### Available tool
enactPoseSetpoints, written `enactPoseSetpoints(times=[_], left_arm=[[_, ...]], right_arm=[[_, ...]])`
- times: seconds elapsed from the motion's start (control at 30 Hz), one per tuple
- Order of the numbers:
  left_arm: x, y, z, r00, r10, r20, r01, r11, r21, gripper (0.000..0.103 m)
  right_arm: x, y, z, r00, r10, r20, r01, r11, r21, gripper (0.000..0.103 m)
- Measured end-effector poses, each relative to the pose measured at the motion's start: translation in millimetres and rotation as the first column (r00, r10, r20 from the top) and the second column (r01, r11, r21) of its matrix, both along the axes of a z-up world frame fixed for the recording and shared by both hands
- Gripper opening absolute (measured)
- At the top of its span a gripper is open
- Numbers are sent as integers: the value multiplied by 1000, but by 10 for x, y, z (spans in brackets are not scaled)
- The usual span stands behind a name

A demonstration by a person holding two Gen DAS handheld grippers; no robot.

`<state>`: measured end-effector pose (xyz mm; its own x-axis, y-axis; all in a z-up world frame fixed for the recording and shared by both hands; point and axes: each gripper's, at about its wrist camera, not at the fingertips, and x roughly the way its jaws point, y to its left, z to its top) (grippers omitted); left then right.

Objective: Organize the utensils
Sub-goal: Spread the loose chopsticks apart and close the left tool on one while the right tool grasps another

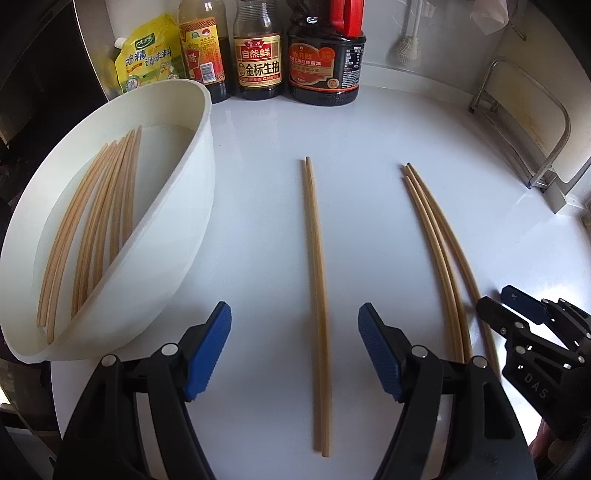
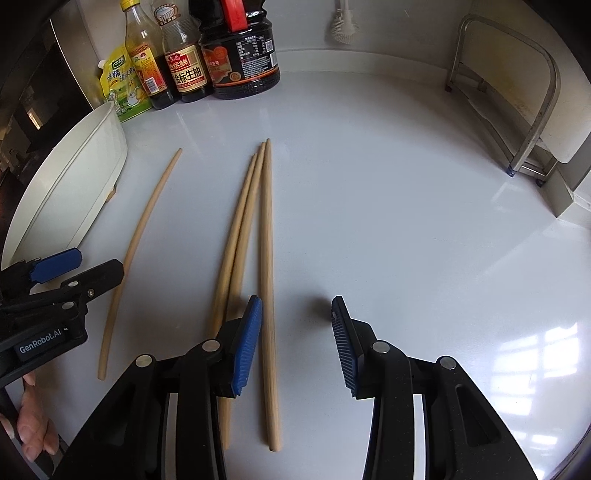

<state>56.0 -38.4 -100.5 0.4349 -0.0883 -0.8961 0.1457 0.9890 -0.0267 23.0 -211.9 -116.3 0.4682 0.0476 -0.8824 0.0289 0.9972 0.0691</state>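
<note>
A white oval tray [image 1: 199, 155] at the left holds several wooden chopsticks [image 1: 99, 221]. A pair of chopsticks [image 1: 318, 295] lies on the white counter between the fingers of my open, empty left gripper [image 1: 294, 350]. Three more chopsticks [image 1: 439, 258] lie to the right. In the right wrist view these three chopsticks [image 2: 255, 240] lie ahead, one of them [image 2: 266, 295] just inside the left finger of my open, empty right gripper [image 2: 297, 343]. The pair [image 2: 136, 254] and the tray [image 2: 74, 184] show at its left.
Sauce bottles [image 1: 258, 51] and a yellow seasoning pouch [image 1: 144, 55] stand along the back wall. A metal rack [image 1: 532, 125] stands at the back right. A brush [image 2: 343, 22] hangs on the wall. The other gripper shows at each view's edge.
</note>
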Motion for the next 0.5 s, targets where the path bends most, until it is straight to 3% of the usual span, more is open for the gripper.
enactPoseSetpoints(times=[0.5], left_arm=[[121, -72, -152, 1000, 23, 18, -23, 999, 38, 70]], right_arm=[[30, -48, -4, 999, 12, 29, -10, 998, -70, 35]])
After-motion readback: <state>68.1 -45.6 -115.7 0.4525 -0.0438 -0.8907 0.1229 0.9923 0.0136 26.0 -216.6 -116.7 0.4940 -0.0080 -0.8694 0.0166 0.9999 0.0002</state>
